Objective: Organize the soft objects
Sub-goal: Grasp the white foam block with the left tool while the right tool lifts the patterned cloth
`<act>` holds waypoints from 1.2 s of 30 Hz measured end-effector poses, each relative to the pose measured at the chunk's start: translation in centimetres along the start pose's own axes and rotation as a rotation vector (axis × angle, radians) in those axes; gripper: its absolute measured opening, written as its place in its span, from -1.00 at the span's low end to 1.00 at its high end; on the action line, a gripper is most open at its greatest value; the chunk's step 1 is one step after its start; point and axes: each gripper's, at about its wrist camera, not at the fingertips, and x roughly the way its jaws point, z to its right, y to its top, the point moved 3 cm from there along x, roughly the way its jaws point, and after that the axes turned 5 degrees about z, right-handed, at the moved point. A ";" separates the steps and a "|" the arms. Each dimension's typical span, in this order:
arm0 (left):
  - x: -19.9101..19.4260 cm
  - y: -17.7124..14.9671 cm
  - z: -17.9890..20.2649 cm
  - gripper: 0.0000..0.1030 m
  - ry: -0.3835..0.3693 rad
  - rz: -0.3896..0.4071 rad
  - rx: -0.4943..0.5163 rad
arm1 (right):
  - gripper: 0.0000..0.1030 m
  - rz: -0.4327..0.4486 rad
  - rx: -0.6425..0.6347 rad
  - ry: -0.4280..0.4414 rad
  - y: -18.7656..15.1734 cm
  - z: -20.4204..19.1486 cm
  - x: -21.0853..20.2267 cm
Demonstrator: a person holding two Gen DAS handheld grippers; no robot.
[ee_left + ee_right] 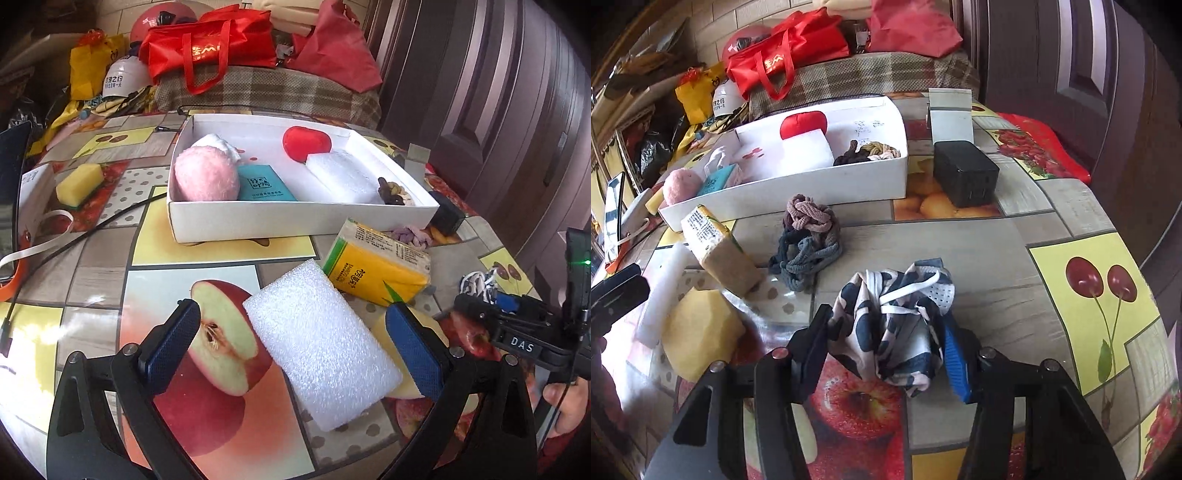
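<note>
The counter [92, 266] is covered by a fruit-print oilcloth, and a plaid-covered seat [280, 92] behind it is heaped with red bags [210, 44]. Toward the back of the counter sits a shallow white box [295, 221], already holding a pink plush ball [205, 177], a teal packet [264, 184], a red plush cushion [306, 142], a white foam slab [343, 177] and some braided hair ties [868, 153] in one corner. A black block [966, 177] stands just beside the box on its right.

Nearer, a white foam block [321, 343] lies tilted on the printed apple, between the fingers of the left tongs [295, 339]. Those tongs are spread wide; one pad is clear of the foam and the other sits close to its far edge, with no squeeze visible. A yellow sponge [698, 332] lies beside the foam, and a yellow tissue pack [376, 266] leans just beyond it. Another yellow sponge [79, 184] rests well off to the left of the box.

The right tongs [886, 343] are closed in on a crumpled bundle of blue-and-white patterned cloth [894, 325], both pads pressing its sides while it sits on the counter. A knot of brown and grey hair ties [807, 240] lies just past it, in front of the box.
</note>
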 end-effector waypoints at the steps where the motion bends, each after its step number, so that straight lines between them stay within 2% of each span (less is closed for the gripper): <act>1: 0.6 0.0 0.1 0.85 0.002 -0.022 0.004 | 0.08 0.000 0.005 0.002 0.0 0.1 0.0; 2: 1.2 -0.2 0.3 0.79 -0.005 -0.049 0.010 | 0.08 0.001 0.010 0.000 0.1 0.1 0.0; 3: 1.7 -0.4 0.5 0.51 -0.027 -0.079 0.018 | 0.08 0.002 0.016 -0.002 0.1 0.3 -0.1; 4: 2.1 -0.6 0.6 0.44 -0.052 -0.106 0.017 | 0.08 0.003 0.020 -0.001 0.1 0.3 -0.1; 5: 2.0 -0.6 0.5 0.39 -0.068 -0.099 0.010 | 0.08 0.003 0.024 0.000 0.1 0.3 -0.1; 6: 1.8 -0.6 0.5 0.18 -0.103 -0.097 0.009 | 0.08 0.004 0.027 0.000 0.1 0.4 -0.1; 9: 1.2 -0.7 0.3 0.04 -0.146 -0.092 0.013 | 0.08 0.006 0.027 -0.001 0.1 0.3 -0.2; 12: -0.1 -0.6 -0.4 0.02 -0.152 -0.046 0.008 | 0.06 0.021 0.037 -0.007 0.2 0.6 -0.5; 13: -0.8 -0.4 -0.5 0.02 -0.163 -0.015 0.009 | 0.06 0.033 0.046 -0.006 0.2 0.7 -0.7; 15: -2.1 0.1 -0.6 0.02 -0.129 0.060 0.047 | 0.05 0.069 0.061 0.002 0.2 0.9 -1.4; 20: -5.9 1.1 0.3 0.02 -0.030 0.347 0.198 | 0.04 0.180 0.044 -0.003 0.4 0.4 -3.5; 22: -7.0 1.4 0.5 0.02 0.000 0.464 0.240 | 0.04 0.270 0.028 0.016 0.5 0.0 -5.1; 23: -7.1 1.6 0.6 0.02 0.010 0.489 0.252 | 0.04 0.329 0.021 0.027 0.4 -0.2 -6.1; 26: -5.9 2.4 0.1 0.02 0.031 0.460 0.247 | 0.04 0.433 -0.013 0.018 0.5 -0.9 -7.7; 28: -5.3 3.0 -0.1 0.02 0.053 0.473 0.231 | 0.04 0.465 -0.033 -0.011 0.9 -1.3 -7.7; 36: -2.7 5.0 -0.8 0.02 0.113 0.474 0.189 | 0.04 0.468 -0.067 -0.039 3.1 -2.0 -5.2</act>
